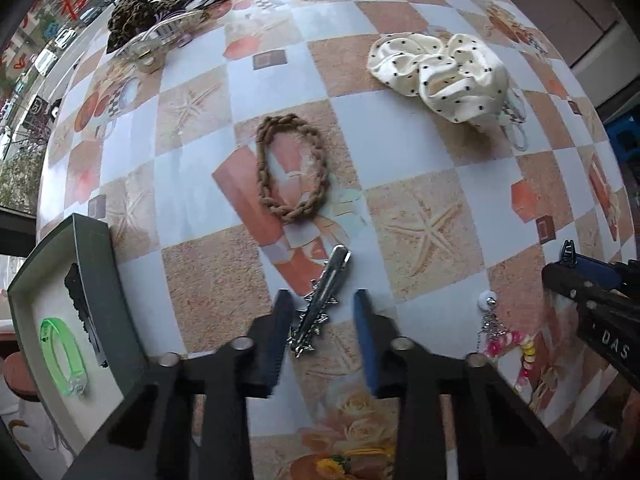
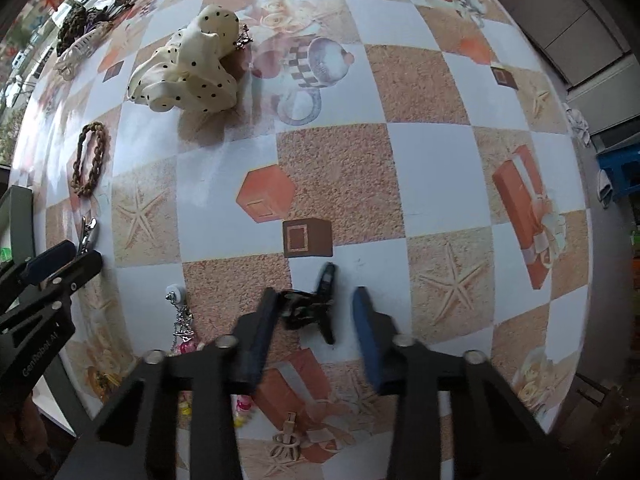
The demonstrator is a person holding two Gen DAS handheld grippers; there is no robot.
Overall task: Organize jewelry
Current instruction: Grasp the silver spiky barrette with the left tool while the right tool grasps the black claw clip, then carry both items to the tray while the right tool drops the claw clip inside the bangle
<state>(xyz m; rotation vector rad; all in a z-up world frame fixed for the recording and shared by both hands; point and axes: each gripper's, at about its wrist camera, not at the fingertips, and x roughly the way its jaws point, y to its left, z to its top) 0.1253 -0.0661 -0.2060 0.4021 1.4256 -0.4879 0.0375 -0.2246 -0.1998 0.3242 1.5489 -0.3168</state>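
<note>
Both tongs point down: left tongs (image 1: 322,312) straddle silver clip (image 1: 320,300).

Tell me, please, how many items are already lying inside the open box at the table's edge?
2. In the box, a green bracelet lies near the front and a dark piece lies behind it. The box runs partly out of frame, so more may be hidden.

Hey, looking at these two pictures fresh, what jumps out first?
The left gripper straddles a silver hair clip on the patterned tablecloth, while the right gripper brackets a black claw clip. Farther back lie a cream polka-dot scrunchie and a braided brown hair tie; a green bracelet sits in the box at left.
</note>
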